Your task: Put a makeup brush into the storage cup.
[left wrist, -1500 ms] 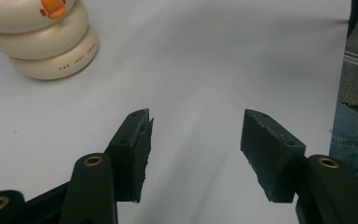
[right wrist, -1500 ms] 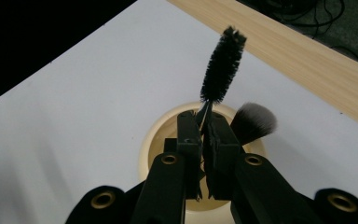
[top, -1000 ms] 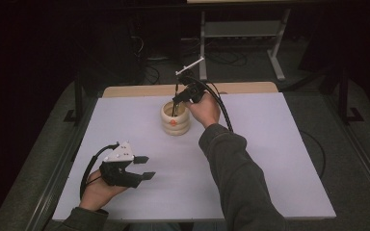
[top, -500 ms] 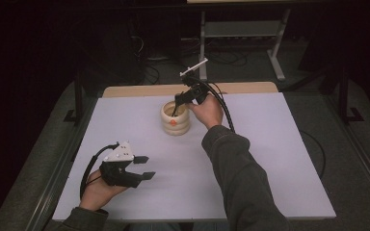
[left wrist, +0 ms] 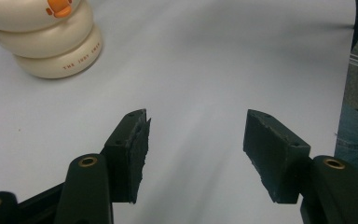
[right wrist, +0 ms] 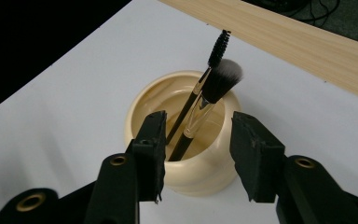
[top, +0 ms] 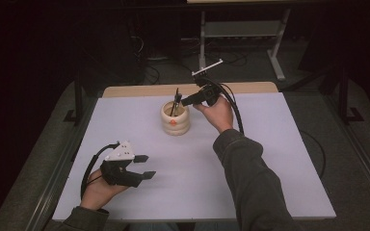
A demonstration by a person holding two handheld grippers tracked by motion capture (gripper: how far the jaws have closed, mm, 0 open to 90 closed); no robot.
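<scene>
White surface (top: 270,159) with a wood strip (right wrist: 279,35) along its far edge, dark room behind, metal stand (top: 241,33) on the floor past it. Cream ribbed pot (top: 175,118) sits near the far middle of the surface, small orange mark on its front; in the left tool view it's at top left (left wrist: 44,39), same orange mark, tiny lettering on the lowest ring.

Two brushes stand in the pot, leaning: a fluffy brush (right wrist: 212,95) with a dark head going pale at the tip, and a thin spoolie (right wrist: 205,65) just beside it, touching or nearly so, can't tell.

My right tool (top: 189,101) is at the pot's rim from the right side, held level. Its jaws have just been opening; in the right tool view (right wrist: 196,149) they stand apart either side of the two handles, pads not pressing on either brush.

My left tool (top: 143,166) rests near the front left, well apart from the pot, jaws apart over bare surface (left wrist: 196,140), nothing between them.
</scene>
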